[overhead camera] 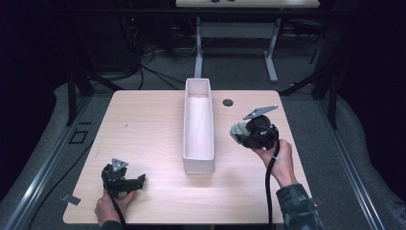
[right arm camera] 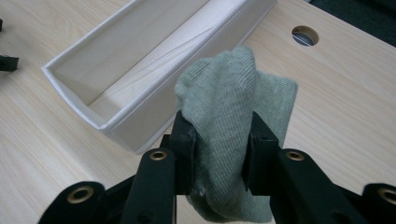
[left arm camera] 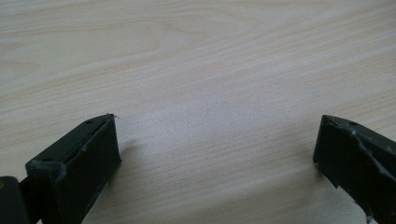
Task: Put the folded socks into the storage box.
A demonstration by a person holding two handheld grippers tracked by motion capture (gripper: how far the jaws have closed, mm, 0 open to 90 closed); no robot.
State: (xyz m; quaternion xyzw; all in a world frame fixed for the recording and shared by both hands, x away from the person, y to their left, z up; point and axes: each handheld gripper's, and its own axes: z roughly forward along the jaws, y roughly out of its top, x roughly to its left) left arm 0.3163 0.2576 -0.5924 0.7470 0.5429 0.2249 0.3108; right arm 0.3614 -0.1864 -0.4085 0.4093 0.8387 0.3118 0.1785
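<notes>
landmark: long narrow white open-topped box [overhead camera: 198,125], standing lengthwise on the middle of the pale wooden table [overhead camera: 143,124]; nothing seen inside it.
task thing: bunched grey-green knitted cloth [right arm camera: 233,126], probably a sock, held above the table just right of the box, near the box's middle length.
right gripper [overhead camera: 238,132]: jaws closed tight on the cloth; in the right gripper view the knit is squeezed between the two black pads and bulges above and below them. gripper is lifted off the table, tip aimed toward the box's right wall.
left gripper [overhead camera: 136,181]: jaws standing wide apart, nothing between them; resting low on the table well left of the box's near end, the person's hand [overhead camera: 111,206] behind it.
other: round cable hole [overhead camera: 228,102] in the table, right of the box's far half.
step in hand (judged): carry phase; cloth is gripped and lifted, not yet over the box.
next move (judged): bring the right gripper across the box's right rim, centre the cloth over the opening, then part the jaws.
risk (judged): the hanging lower part of the cloth could catch on the rim; a little more height would help.
</notes>
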